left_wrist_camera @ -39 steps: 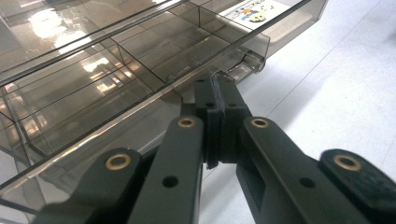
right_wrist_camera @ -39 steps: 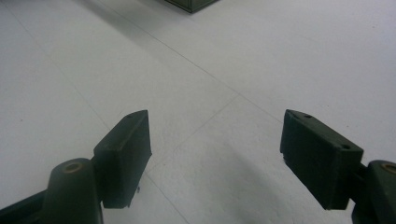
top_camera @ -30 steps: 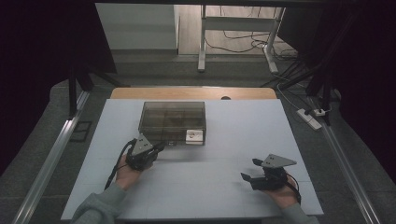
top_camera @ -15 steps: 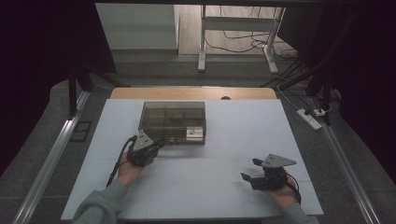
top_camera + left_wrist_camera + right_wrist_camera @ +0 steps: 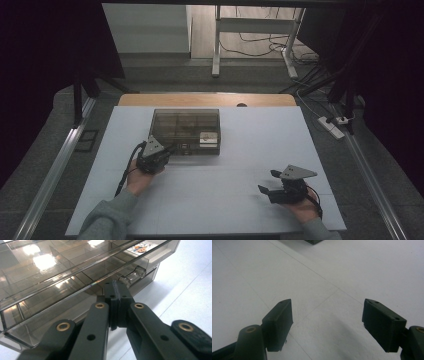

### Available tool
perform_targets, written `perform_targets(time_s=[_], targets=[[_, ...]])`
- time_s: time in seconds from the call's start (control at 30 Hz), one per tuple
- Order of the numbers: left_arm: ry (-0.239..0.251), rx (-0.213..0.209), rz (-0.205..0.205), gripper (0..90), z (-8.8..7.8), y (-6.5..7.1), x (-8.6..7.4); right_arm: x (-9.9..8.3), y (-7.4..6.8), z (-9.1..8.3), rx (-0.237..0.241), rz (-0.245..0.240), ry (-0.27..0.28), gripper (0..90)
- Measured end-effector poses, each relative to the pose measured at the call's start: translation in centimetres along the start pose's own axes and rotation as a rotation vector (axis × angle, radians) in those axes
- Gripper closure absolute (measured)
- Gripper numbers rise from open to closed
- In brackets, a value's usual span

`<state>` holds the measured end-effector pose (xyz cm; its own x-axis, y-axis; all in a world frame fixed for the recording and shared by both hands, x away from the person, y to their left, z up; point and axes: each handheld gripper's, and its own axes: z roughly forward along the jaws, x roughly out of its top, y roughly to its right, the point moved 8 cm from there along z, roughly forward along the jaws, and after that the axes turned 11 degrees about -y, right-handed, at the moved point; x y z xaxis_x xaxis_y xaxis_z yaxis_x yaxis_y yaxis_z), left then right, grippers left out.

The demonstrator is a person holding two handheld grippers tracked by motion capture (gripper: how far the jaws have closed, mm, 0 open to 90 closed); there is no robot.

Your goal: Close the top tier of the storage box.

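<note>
A smoky transparent compartment box (image 5: 185, 127) with its lid down stands on the white table, left of centre. My left gripper (image 5: 170, 149) is at the box's front left side. In the left gripper view its jaws are shut together (image 5: 117, 288), with the tips against the box's (image 5: 62, 272) front edge just under the lid rim, beside a clear latch (image 5: 131, 277). I cannot tell whether they pinch anything. My right gripper (image 5: 266, 181) rests at the near right of the table with its jaws open (image 5: 327, 315) over bare white surface and nothing between them.
A white label (image 5: 209, 139) sits at the box's front right corner. The white table top (image 5: 250, 145) ends in a wooden strip (image 5: 200, 100) at the far side. A power strip (image 5: 334, 125) and cables lie on the floor to the right, and metal rails flank the table.
My left gripper has edged slightly up toward the box's front. The right gripper has not moved.
</note>
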<state>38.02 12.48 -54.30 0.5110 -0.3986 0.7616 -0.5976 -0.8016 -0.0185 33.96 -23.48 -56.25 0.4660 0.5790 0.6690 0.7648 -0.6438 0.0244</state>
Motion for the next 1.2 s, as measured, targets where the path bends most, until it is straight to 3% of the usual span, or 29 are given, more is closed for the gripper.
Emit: perform_targets(time_s=[1.2], targets=[[-0.012, 0.011, -0.013, 88.4, 1.3, -0.7, 0.7, -0.1, 0.0, -0.1, 0.005, -0.003, -0.003, 24.5]])
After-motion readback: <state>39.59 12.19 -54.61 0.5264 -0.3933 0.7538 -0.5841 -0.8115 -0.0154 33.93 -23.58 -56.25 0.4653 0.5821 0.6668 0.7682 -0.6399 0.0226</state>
